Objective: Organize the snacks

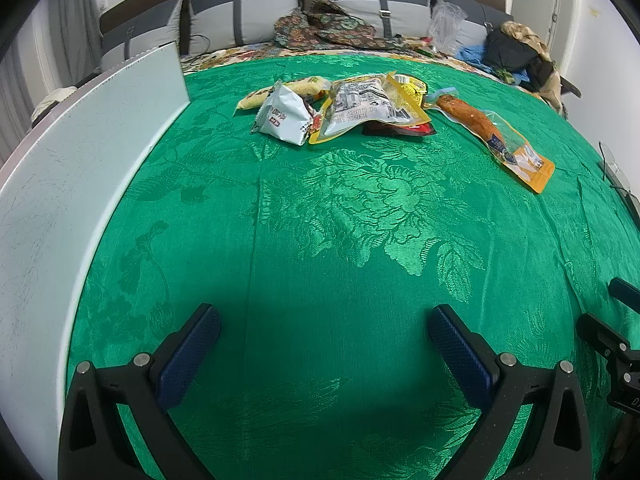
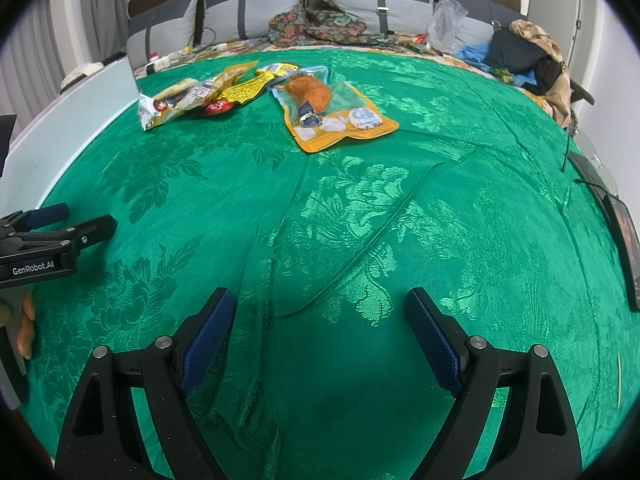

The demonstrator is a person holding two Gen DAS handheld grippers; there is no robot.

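A heap of snack packets lies far across the green cloth: a white bag [image 1: 285,117], a yellow-edged pouch [image 1: 370,106] and a dark red packet [image 1: 398,129]. A clear orange pouch holding a drumstick [image 1: 494,136] [image 2: 332,110] lies apart to the right. The heap shows in the right wrist view too, with the white bag [image 2: 158,111] nearest. My left gripper [image 1: 324,320] hangs open over bare cloth, well short of the snacks. My right gripper [image 2: 320,304] is open too, above a crease in the cloth.
A pale white board [image 1: 80,152] runs along the left edge of the green cloth [image 1: 320,208]. Grey cushions, patterned fabric [image 1: 320,28] and dark clothes [image 1: 516,52] lie behind. A dark phone-like slab [image 2: 626,248] rests at the right edge. A hand [image 2: 26,328] holds the left gripper.
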